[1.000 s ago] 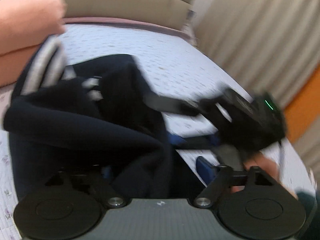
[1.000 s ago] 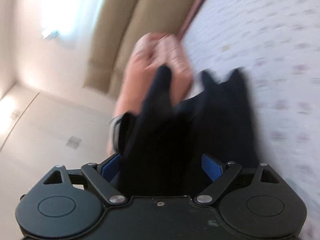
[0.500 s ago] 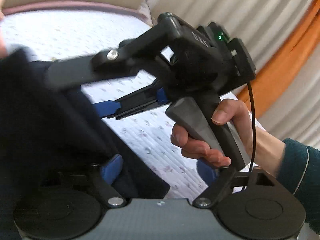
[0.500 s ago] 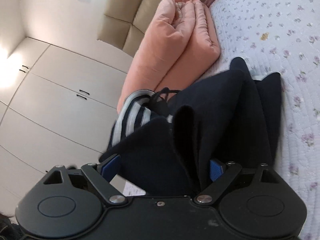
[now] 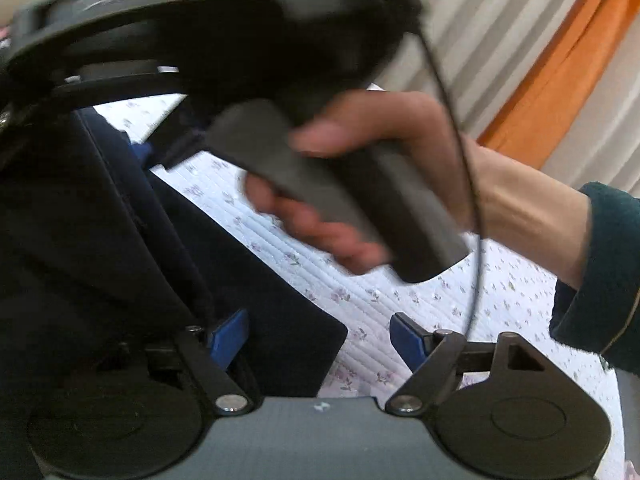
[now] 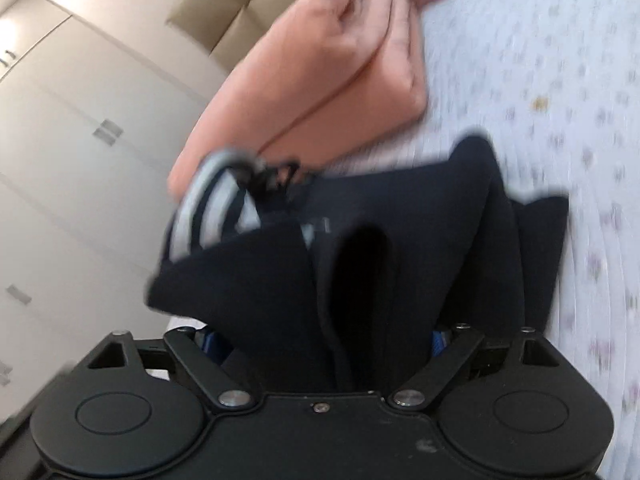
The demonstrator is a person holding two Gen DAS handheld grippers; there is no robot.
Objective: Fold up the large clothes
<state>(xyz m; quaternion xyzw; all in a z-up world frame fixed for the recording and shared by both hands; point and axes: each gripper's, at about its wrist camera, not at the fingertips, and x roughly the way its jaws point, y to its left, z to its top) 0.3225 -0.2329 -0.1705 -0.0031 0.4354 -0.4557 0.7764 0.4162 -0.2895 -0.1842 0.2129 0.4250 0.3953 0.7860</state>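
Navy garment [image 5: 80, 220]: where does it sit for the left gripper [image 5: 318, 340]?

Mostly to the left in the left wrist view. Its edge runs on a slant from upper left down to a corner that lies between the jaws. The cloth laps the near-left pad, and the other pad stands bare over the flowered bedspread [image 5: 400, 300].

So the tongs are not biting?

No, they stand wide with only that corner in the gap. To catch more, I'd judge the gripper must shift left, toward the bulk. The right hand [image 5: 360, 184] crosses close above, blurred.

And the right wrist view?

There the garment rises straight out of the right gripper [image 6: 326, 338], bunched in thick folds. Its long axis runs away along the fingers to the striped waistband [image 6: 200, 208] at the far end, near the pink folded quilt [image 6: 320, 60].

Held?

The jaws are closing and cloth fills the gap from pad to pad, hiding most of both pads. The folds fan out from the jaws and are raised off the bed, so I read it as gripped. That makes the right side the nearer one to the bulk.
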